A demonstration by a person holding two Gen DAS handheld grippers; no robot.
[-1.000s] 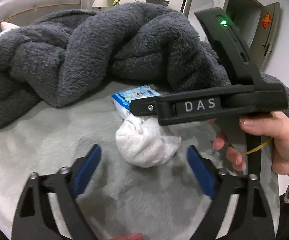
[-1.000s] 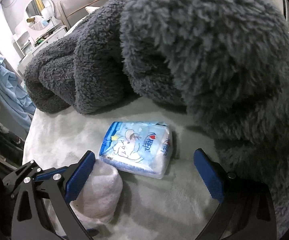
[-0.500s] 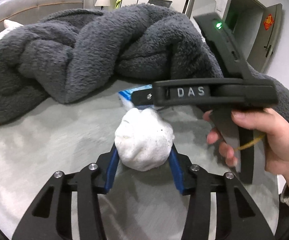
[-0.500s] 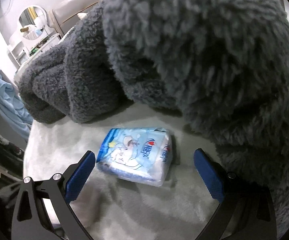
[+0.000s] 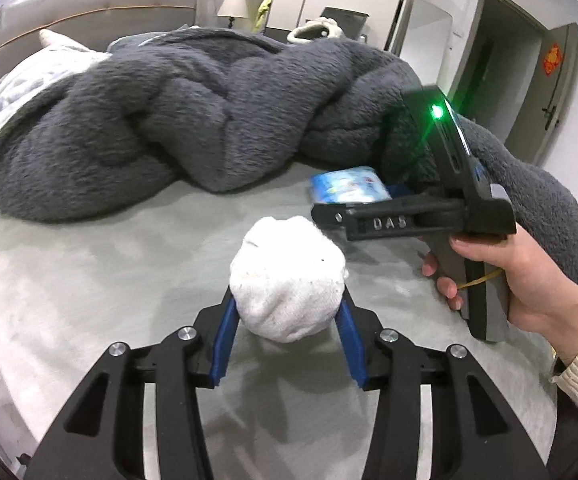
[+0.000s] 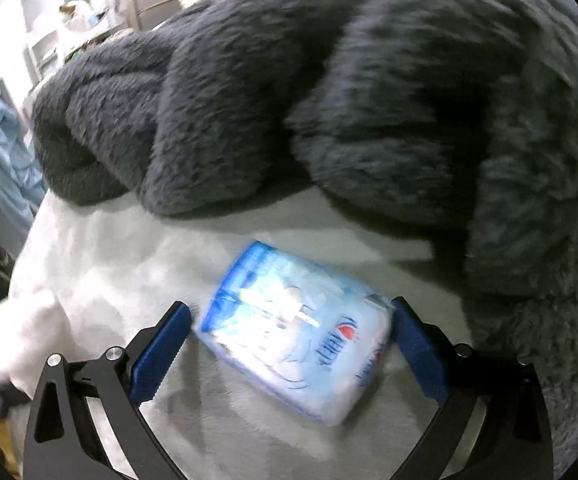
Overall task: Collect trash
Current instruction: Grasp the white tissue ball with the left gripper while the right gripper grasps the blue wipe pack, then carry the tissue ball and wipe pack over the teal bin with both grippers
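Note:
A white balled-up cloth wad [image 5: 289, 272] is pinched between the blue pads of my left gripper [image 5: 287, 300], which is shut on it above the pale grey bed cover [image 5: 89, 280]. A blue-and-white tissue pack [image 6: 297, 340] lies on the cover between the spread fingers of my right gripper [image 6: 291, 308], which is open. The right finger sits close against the pack's edge and the left finger stands apart from it. In the left wrist view the same tissue pack [image 5: 345, 188] shows beyond the right gripper's black body [image 5: 409, 220], held by a hand [image 5: 529, 280].
A thick dark grey fleece blanket [image 5: 209, 120] is heaped across the bed just behind the pack and curls round its right side [image 6: 529, 240]. A padded headboard [image 5: 89, 4] and a lamp [image 5: 233, 6] stand at the back, a doorway [image 5: 501, 60] at the right.
My left gripper closed on the white wad and drew it away from the pack. My right gripper moved forward, so the tissue pack now lies between its fingers.

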